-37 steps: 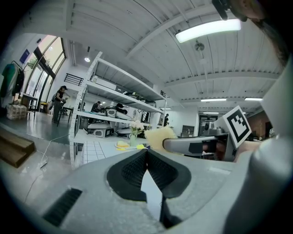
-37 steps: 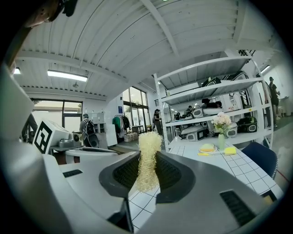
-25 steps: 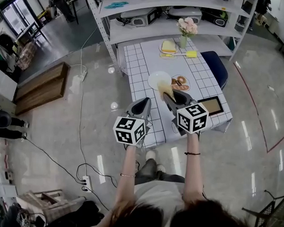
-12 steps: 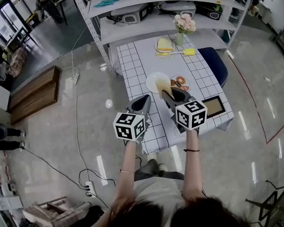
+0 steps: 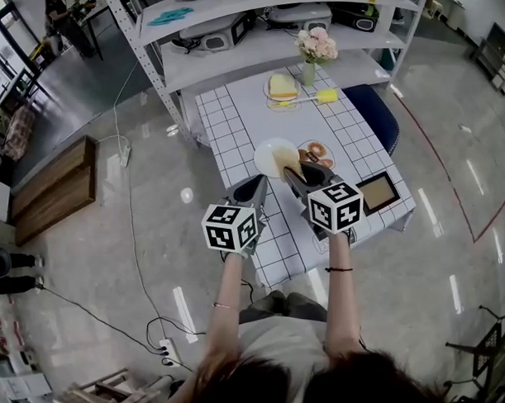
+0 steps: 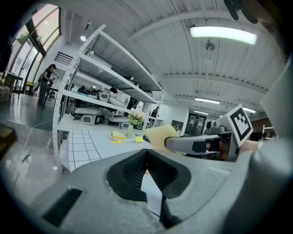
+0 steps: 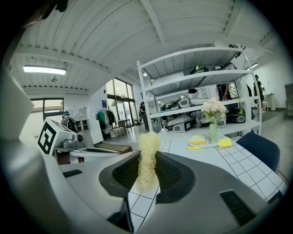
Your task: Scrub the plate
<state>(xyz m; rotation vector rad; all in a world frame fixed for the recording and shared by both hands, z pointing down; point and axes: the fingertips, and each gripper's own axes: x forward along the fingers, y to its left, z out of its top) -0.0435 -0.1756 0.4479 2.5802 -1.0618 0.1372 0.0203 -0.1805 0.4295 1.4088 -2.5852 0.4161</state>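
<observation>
**Head view.** The table (image 5: 239, 122), under a checked cloth, carries the white plate (image 5: 271, 152) about halfway along its length, nearer its left edge. A second dish with ring-shaped pastries (image 5: 319, 149) sits just beside the plate, toward the table's right edge. A vase of flowers (image 5: 314, 50) stands at the table's far end.

You hold both grippers over the near half of the table. Your right gripper (image 5: 293, 170) reaches over the plate's near rim. Its two fingers are clamped on a pale yellow fibrous scrubber (image 5: 291, 161). No view shows whether the scrubber touches the plate. Your left gripper (image 5: 259, 183) hovers at the table's near left edge, beside the plate and apart from it.

**Right gripper view.** The scrubber (image 7: 147, 151) stands upright, pinched between the dark ribbed pads of the right gripper (image 7: 147, 170), with the checked cloth below.

**Left gripper view.** The fingers of the left gripper (image 6: 146, 154) are pressed together with nothing between them. The scrubber (image 6: 158, 136) shows beyond them, above the table.
</observation>
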